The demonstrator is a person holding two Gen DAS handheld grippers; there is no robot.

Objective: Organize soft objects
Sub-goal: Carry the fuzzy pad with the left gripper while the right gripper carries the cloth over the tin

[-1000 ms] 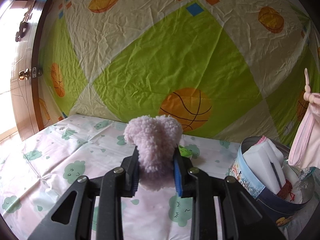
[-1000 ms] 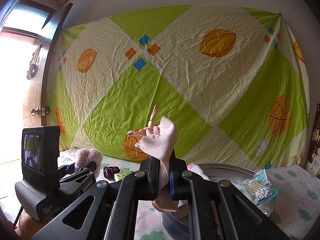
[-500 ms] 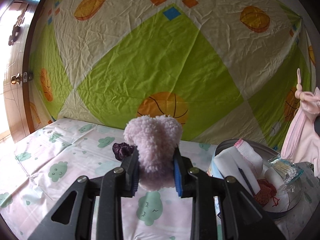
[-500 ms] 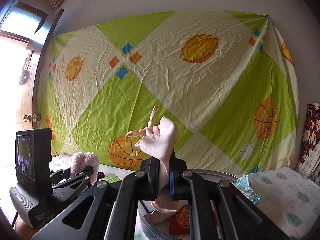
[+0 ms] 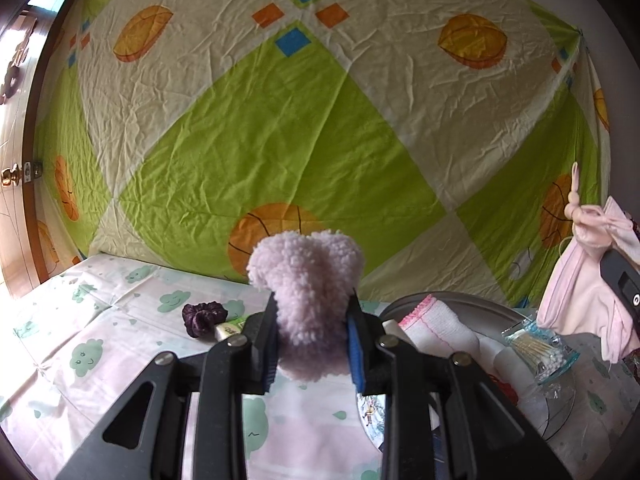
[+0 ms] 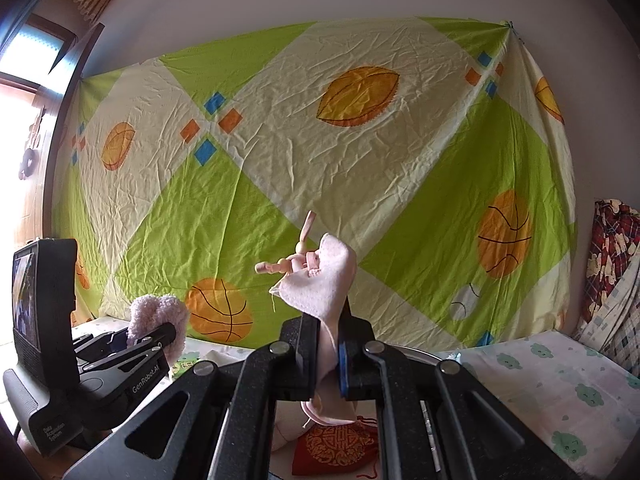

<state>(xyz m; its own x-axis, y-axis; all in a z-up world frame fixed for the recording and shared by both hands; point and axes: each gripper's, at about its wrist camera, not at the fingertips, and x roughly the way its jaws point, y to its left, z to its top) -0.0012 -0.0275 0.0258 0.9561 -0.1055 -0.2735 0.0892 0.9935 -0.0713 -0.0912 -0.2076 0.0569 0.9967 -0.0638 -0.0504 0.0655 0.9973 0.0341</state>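
I hold the left gripper clamped on a fluffy lilac plush; its jaws stand narrowly apart with the pile squeezed between the blue pads, and the lobed upper end bulges free above them. I hold the right gripper fully closed on a thin pink cloth pouch; the fabric is pinched flat, a pointed fold rises above the jaws, the rest hangs below, and small wooden beads on a cord stick out at its top.

Progress, as I judge it: partly done. The round tin already holds a white towel with a pink edge; the right wrist view shows a red embroidered pouch lying low beneath the gripper, probably in the same tin. Both held items are above the bed sheet, near the tin but not yet in it.

Remaining: a dark purple scrunchie and a small green-labelled packet lie on the sheet, touching or just beside each other; a bag of cotton swabs rests at the tin's right rim.
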